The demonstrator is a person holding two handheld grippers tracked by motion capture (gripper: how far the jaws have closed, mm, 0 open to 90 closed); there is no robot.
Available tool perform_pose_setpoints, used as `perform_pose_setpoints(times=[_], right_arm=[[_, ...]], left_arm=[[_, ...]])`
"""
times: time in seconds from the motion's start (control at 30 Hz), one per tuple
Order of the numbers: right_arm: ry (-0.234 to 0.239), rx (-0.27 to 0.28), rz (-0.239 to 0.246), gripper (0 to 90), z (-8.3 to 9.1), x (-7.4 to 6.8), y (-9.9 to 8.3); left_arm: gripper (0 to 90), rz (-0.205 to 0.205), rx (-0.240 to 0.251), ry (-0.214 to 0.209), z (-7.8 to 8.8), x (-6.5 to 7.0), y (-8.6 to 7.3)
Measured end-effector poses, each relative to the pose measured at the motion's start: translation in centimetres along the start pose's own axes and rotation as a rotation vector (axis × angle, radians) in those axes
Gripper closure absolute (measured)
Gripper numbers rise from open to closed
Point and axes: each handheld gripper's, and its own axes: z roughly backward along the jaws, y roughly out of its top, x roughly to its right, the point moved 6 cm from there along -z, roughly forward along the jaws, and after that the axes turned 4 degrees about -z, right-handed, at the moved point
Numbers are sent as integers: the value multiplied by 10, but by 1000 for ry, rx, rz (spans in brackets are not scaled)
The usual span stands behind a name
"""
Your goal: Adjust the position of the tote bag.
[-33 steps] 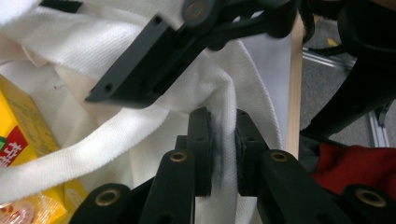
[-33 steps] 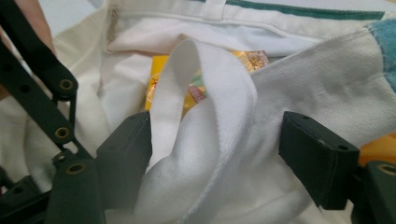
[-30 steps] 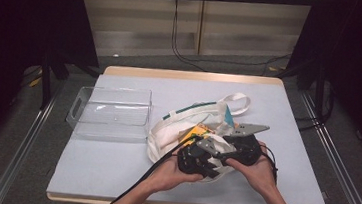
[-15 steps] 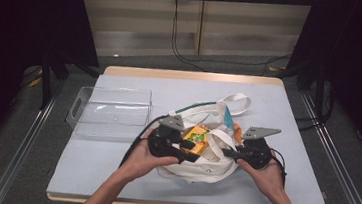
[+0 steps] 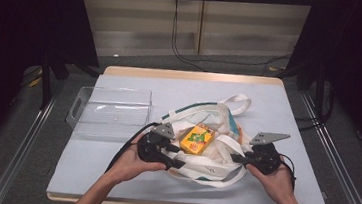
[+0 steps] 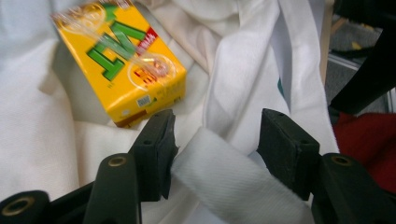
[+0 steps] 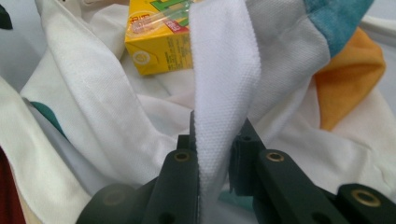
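Near the front middle of the blue-grey table [image 5: 110, 185]: a white tote bag [image 5: 214, 155] spread open, yellow juice carton [image 5: 196, 137] lying inside. To its left, a clear plastic tray [image 5: 110, 110]. At the bag's right edge, right gripper [image 5: 236, 158] clamped tight on a white strap [image 7: 219, 93]. At the left edge, left gripper [image 5: 176, 154] half open, jaws just opening, a fold of strap [image 6: 224, 177] between them, touching one pad [image 6: 156, 149] only.

Around the white tote bag [image 5: 204, 149] the table [image 5: 298, 118] is bare on its right and behind it. On its left the clear plastic bin [image 5: 110, 111] stands close. Inside the bag, the yellow juice carton [image 5: 197, 137] blocks the middle.
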Motion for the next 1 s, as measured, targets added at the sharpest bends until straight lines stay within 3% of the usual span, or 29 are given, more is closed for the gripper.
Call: perform_pose_setpoints(times=[0.1, 0.2, 0.33, 0.57, 0.67, 0.7, 0.73, 0.77, 0.8, 0.87, 1.0], right_arm=[[3, -3, -10, 820, 3, 3, -5], [-1, -17, -24, 818, 5, 6, -13], [3, -32, -41, 803, -1, 11, -21], [8, -68, -39, 814, -13, 14, -29], [5, -64, -30, 796, -13, 14, -28], [-7, -62, -25, 756, -12, 13, -28], [-28, -40, -16, 606, -8, 12, -25], [-28, -40, -16, 606, -8, 12, -25], [-23, -10, -6, 526, -1, 9, -19], [-15, -2, -5, 509, 1, 9, -17], [0, 44, -2, 374, 10, 11, -6]], left_arm=[[493, -19, -7, 10, -6, 2, -1], [556, -41, -49, -13, -14, 7, -4], [708, -52, -103, -18, -27, 13, -16], [771, -66, -138, -39, -35, 20, -28], [771, -55, -127, -50, -38, 19, -31], [769, -59, -128, -56, -37, 19, -31], [752, -61, -124, -56, -36, 19, -31], [747, -61, -124, -56, -36, 19, -31], [738, -54, -114, -56, -35, 19, -30], [731, -50, -108, -58, -34, 19, -28], [695, -56, -84, -64, -27, 21, -19]])
